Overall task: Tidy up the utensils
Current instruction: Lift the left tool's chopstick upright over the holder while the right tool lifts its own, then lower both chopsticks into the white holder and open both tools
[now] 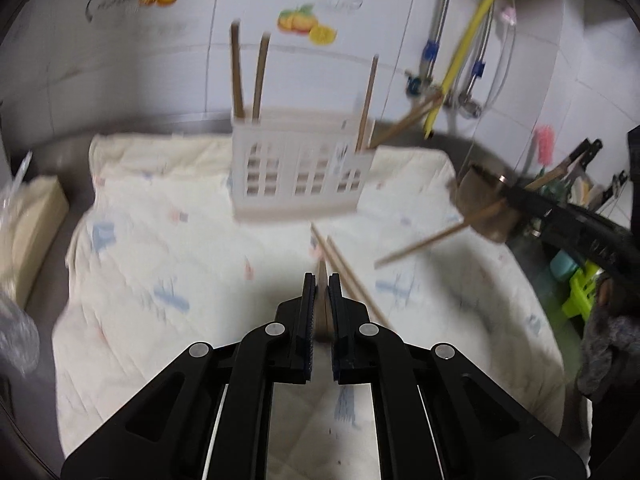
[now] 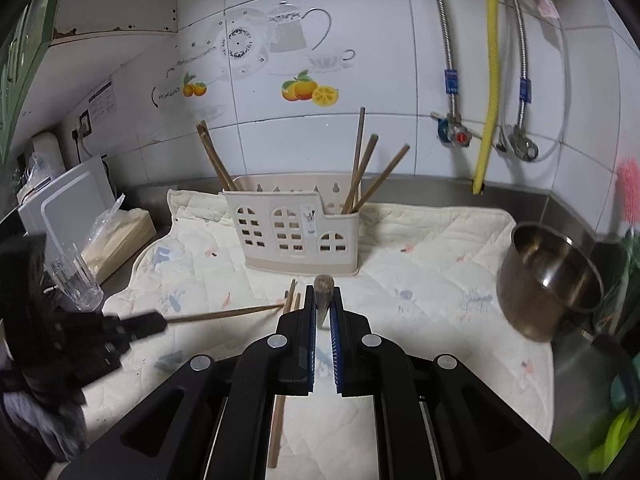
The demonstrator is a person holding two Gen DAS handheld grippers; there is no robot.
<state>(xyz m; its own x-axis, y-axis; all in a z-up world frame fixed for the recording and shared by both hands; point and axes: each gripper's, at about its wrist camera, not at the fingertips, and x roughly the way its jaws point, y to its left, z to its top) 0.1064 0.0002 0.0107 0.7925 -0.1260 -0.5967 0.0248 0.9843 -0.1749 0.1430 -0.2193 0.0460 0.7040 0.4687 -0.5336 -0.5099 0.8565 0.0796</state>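
A cream utensil holder (image 2: 298, 236) with window cut-outs stands on a quilted mat (image 2: 432, 280), with several chopsticks upright in its left and right ends. It also shows in the left wrist view (image 1: 298, 172). My left gripper (image 1: 321, 280) is shut on a chopstick (image 1: 322, 300) above the mat; from the right wrist view it (image 2: 136, 326) holds that chopstick (image 2: 224, 315) level. My right gripper (image 2: 323, 292) is shut on a chopstick (image 2: 323, 300) seen end-on; the left wrist view shows it (image 1: 424, 248) held slanting. Two loose chopsticks (image 1: 348, 276) lie on the mat.
A steel pot (image 2: 552, 276) sits at the mat's right edge. A drinking glass (image 2: 76, 276) and a wrapped box (image 2: 116, 236) stand left of the mat. A tiled wall with hoses and a yellow pipe (image 2: 490, 80) is behind.
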